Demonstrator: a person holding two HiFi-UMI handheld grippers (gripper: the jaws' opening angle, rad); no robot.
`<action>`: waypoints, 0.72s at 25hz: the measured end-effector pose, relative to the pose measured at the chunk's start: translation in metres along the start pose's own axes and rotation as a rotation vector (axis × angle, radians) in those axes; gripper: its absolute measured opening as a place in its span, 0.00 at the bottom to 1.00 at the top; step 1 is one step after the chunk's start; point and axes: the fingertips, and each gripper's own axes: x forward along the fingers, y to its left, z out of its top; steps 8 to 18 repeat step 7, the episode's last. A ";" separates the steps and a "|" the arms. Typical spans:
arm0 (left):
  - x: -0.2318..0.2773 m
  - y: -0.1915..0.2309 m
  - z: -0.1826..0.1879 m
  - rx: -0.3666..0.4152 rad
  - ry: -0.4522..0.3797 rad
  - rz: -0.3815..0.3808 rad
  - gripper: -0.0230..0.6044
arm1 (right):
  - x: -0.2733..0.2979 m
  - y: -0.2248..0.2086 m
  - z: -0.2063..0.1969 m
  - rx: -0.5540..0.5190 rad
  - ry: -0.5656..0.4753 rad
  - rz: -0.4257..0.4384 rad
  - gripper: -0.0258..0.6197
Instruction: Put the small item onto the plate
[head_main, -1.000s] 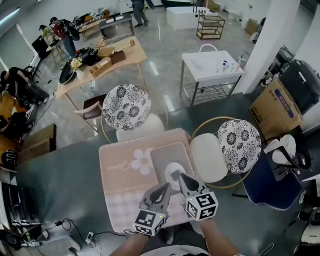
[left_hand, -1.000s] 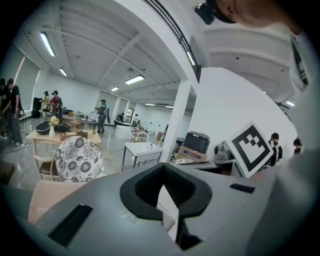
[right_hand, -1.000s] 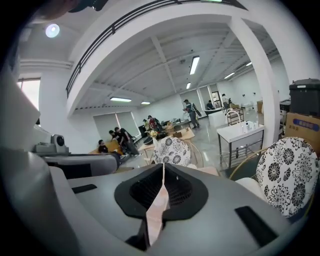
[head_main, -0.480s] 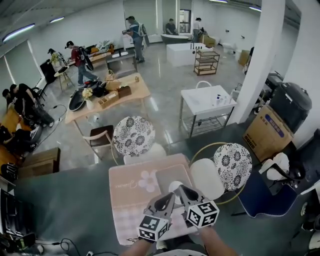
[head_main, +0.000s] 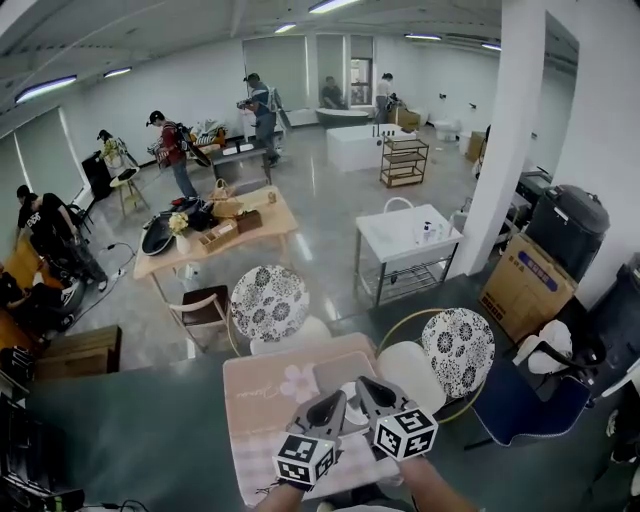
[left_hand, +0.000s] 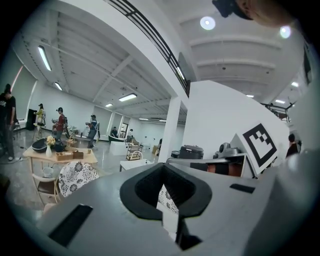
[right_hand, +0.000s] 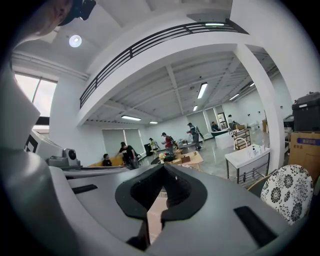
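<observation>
With the grey left gripper (head_main: 328, 404) and grey right gripper (head_main: 368, 386) both clamped shut on nothing, lowering them could shove the white round plate (head_main: 350, 392), seemingly half-hidden just beyond them.

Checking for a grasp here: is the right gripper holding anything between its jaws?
No, the right gripper has its jaws closed tip to tip with nothing between them.

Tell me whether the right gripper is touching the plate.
Apart. The right gripper view shows the right gripper shut, its tips standing against the far room with nothing touching them.
</observation>
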 end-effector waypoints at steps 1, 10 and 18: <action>-0.001 -0.001 0.002 0.001 -0.003 -0.001 0.05 | -0.002 0.001 0.002 -0.002 -0.004 -0.001 0.06; -0.013 -0.006 0.010 0.011 -0.010 0.000 0.05 | -0.009 0.011 0.014 -0.016 -0.020 -0.004 0.06; -0.013 -0.006 0.010 0.011 -0.010 0.000 0.05 | -0.009 0.011 0.014 -0.016 -0.020 -0.004 0.06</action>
